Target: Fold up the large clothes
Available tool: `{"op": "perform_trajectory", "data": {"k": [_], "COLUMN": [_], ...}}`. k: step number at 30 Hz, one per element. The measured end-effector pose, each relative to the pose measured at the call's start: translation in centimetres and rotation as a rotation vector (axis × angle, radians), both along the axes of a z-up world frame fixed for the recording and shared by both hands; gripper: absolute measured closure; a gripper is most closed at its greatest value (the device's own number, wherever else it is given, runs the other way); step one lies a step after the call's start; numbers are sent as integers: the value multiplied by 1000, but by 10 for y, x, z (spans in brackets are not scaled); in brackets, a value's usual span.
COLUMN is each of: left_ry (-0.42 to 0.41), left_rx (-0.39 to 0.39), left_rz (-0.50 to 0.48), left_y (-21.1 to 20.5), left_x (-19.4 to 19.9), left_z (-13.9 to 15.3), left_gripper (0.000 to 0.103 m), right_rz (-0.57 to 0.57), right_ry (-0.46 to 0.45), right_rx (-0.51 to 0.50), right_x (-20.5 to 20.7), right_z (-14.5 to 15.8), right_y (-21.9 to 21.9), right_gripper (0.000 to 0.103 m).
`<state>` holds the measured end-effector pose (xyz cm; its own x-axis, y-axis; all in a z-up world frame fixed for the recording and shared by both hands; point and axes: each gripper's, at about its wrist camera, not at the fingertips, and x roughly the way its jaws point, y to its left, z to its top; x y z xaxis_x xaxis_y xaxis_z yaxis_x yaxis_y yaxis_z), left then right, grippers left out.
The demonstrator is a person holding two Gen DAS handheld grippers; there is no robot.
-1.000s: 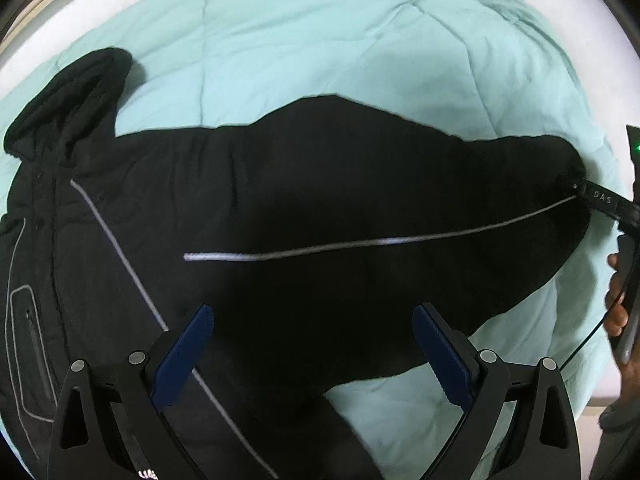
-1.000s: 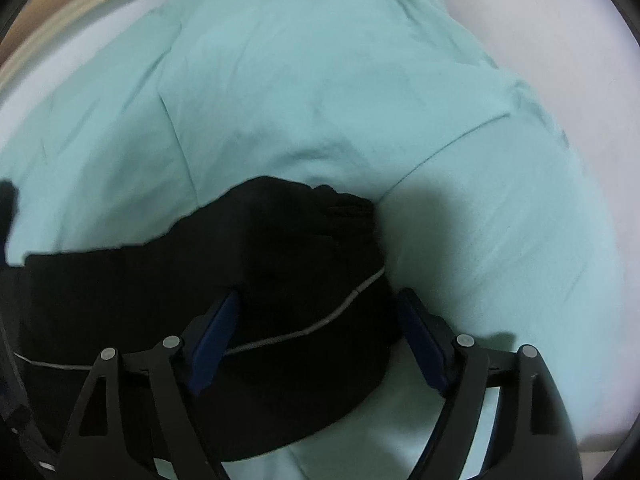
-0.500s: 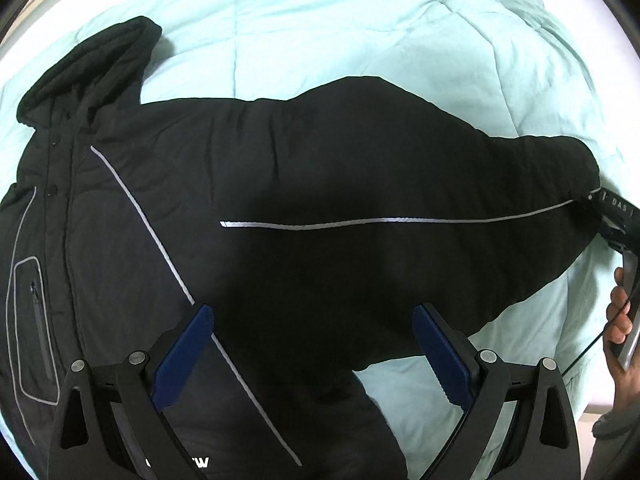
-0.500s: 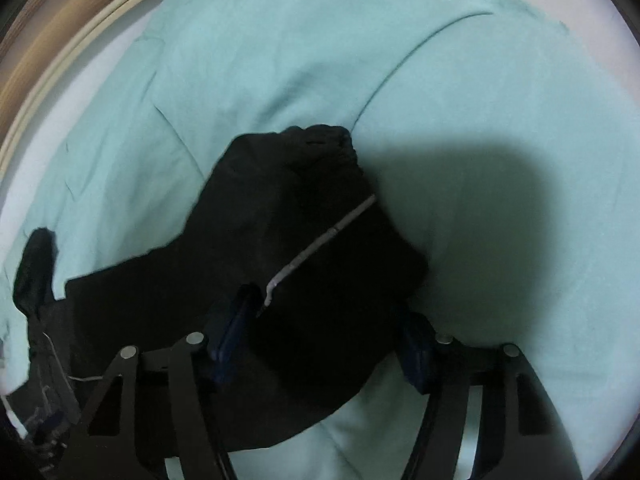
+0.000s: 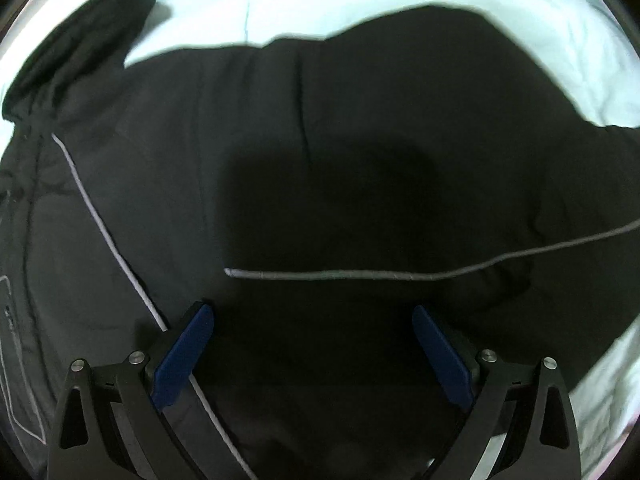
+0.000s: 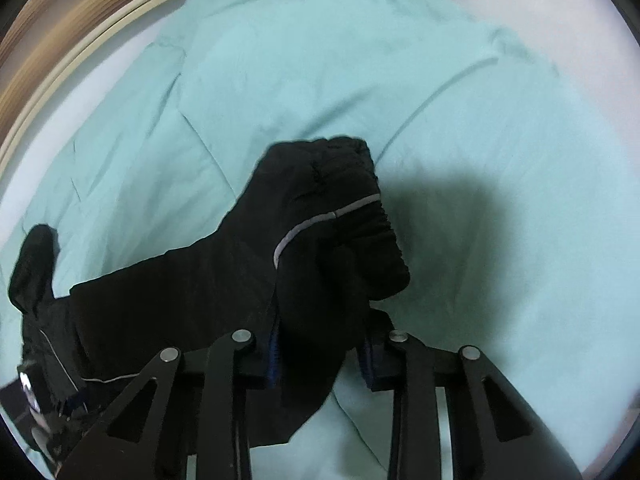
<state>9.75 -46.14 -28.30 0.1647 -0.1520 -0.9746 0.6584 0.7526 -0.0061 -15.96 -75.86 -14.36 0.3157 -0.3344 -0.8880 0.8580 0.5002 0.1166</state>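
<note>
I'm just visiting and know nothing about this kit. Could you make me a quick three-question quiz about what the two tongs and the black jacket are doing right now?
1. True or false: the right tongs are shut on the sleeve of the black jacket.
2. The left tongs are: A) open above the jacket, B) clamped on the hood, C) out of sight.
3. Fill in: the jacket lies on a pale ____ quilt.

Key: 1 true; 2 A; 3 green.
</note>
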Motion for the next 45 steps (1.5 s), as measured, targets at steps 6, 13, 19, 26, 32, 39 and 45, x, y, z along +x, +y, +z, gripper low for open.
{"op": "perform_trajectory", "data": {"k": [6, 13, 19, 26, 32, 39, 45], "left_ry": [1, -11, -78, -36, -39, -101, -146], "left_rx": [-75, -167, 9, -86, -201, -201, -141], "left_rz": [-9, 63, -3, -14, -1, 100, 193], "left_y": [9, 40, 21, 37, 99, 179, 236], "left_x": [-3, 12, 9, 16, 15, 33, 48], "left_z": [20, 47, 6, 25, 78, 115, 113], "left_gripper": [3, 4, 2, 5, 7, 7, 7], "right_rz": [18, 26, -59, -14, 210, 557, 777], "right_ry": [-119, -179, -67, -50, -168, -130, -61], "right_rx": [-59, -74, 42, 43, 53, 43, -4], "right_x": [-14, -27, -30, -13, 47, 157, 220], "right_z": [47, 60, -8, 4, 40, 39, 18], "right_y": [17, 15, -15, 0, 78, 227, 341], "right_gripper": [82, 83, 83, 85, 85, 85, 85]}}
